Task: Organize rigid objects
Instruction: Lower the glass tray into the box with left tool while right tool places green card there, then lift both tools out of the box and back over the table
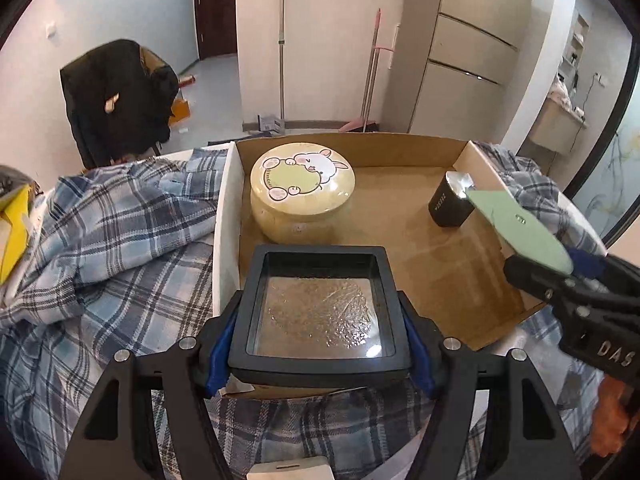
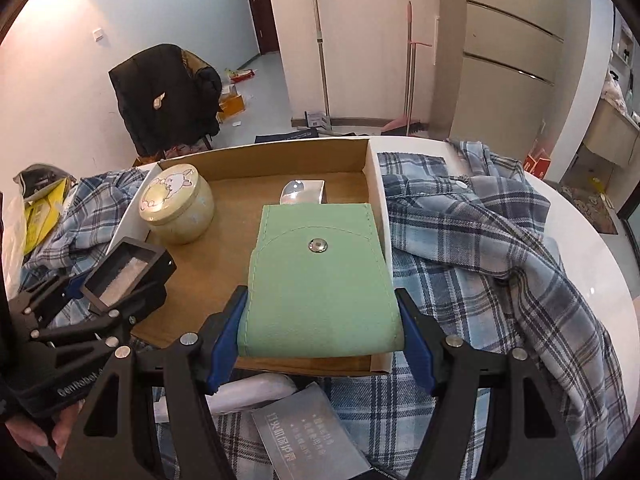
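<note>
My left gripper (image 1: 320, 354) is shut on a black square frame box with a clear film window (image 1: 318, 308), held over the near left part of an open cardboard box (image 1: 400, 152). My right gripper (image 2: 320, 340) is shut on a flat green pouch with a metal snap (image 2: 320, 280), held over the box's near right side. Inside the box stand a round cream tin with a rabbit lid (image 1: 302, 188) at the far left and a small dark container with a silver top (image 1: 450, 200) at the far right. That container (image 2: 302, 192) is half hidden behind the pouch.
The box sits on a white round table (image 2: 592, 248) covered by a blue plaid shirt (image 1: 120, 232). A yellow packet (image 1: 14, 228) lies at the left. A grey booklet (image 2: 308, 436) lies near the front. A chair with a dark coat (image 1: 116, 96) and mops (image 1: 282, 40) stand behind.
</note>
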`<state>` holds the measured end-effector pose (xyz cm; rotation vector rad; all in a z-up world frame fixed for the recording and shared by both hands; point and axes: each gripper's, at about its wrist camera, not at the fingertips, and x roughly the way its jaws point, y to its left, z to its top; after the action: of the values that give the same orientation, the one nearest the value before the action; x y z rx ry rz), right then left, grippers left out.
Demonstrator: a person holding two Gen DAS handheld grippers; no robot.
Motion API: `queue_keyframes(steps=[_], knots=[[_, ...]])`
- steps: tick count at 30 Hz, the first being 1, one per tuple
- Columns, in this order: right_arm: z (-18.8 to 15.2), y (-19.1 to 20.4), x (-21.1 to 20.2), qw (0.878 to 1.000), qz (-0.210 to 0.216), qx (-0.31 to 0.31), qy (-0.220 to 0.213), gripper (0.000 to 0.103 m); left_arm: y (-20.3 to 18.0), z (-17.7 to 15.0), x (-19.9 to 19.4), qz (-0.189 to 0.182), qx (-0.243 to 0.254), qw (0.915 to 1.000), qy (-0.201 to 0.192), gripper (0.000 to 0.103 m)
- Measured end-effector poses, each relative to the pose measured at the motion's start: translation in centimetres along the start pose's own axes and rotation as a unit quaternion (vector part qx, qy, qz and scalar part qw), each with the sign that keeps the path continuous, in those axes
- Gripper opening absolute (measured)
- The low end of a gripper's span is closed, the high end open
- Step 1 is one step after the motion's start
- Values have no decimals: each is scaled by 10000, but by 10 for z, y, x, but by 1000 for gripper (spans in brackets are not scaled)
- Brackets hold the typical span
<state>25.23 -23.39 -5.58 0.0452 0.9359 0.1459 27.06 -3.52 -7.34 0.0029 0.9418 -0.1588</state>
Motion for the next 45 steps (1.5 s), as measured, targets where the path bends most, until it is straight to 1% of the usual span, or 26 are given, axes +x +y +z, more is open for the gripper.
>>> queue_keyframes(steps=[6,10,12,15,17,19,22,24,25,28,30,33,35,38,39,40,41,43,45], knots=[[3,-6,-4,9999,16,130,-64,69,-5,-2,6,-27,98,9999,45,72],[5,-10,-6,9997,3,217,-122,69,-6,-2,9,-82,77,9999,67,72],[6,-12,-8,9996,13,238,-147,69,-6,-2,7,-105,43,9999,-5,73],[7,-15,-9,9995,-2,267,-154,69,-5,-1,0,-118,-13,9997,-232,89],[7,-16,-8,9995,4,295,-148,69,-4,0,-7,-116,-40,9989,-449,89],[7,-16,-8,9995,25,285,-157,69,-2,0,-17,-197,-89,9971,-736,89],[6,-12,-8,9996,68,214,-172,69,2,0,-32,-225,-220,9919,-1227,89],[5,-9,-6,9997,119,143,-159,69,6,0,-42,-156,-311,9878,-1517,89],[4,-7,-4,9998,122,120,-132,69,8,0,-45,-101,-320,9868,-1586,89],[1,-3,4,9998,119,81,-108,69,4,3,-50,495,-185,9846,-1668,89],[0,1,5,9998,-1,-43,-183,69,3,2,-55,452,-121,9823,-1812,89],[-1,7,5,9997,-6,-170,-180,69,4,0,-61,275,-116,9802,-1959,89],[-3,10,7,9997,26,-221,-93,69,2,0,-66,205,-54,9784,-2059,89],[-5,13,10,9997,156,-146,150,69,1,-2,-75,266,-54,9726,-2309,89],[-6,13,11,9995,208,-145,190,69,0,-2,-76,225,-52,9715,-2361,90],[-7,14,12,9994,231,-143,216,69,0,-2,-77,188,-46,9708,-2391,98],[-7,14,14,9994,198,-140,230,69,-1,-2,-76,169,-13,9709,-2388,103],[-8,13,18,9995,131,-149,232,69,-4,-4,-74,132,110,9719,-2346,103],[-9,14,17,9995,102,-197,218,69,-6,-4,-74,196,116,9724,-2320,103]])
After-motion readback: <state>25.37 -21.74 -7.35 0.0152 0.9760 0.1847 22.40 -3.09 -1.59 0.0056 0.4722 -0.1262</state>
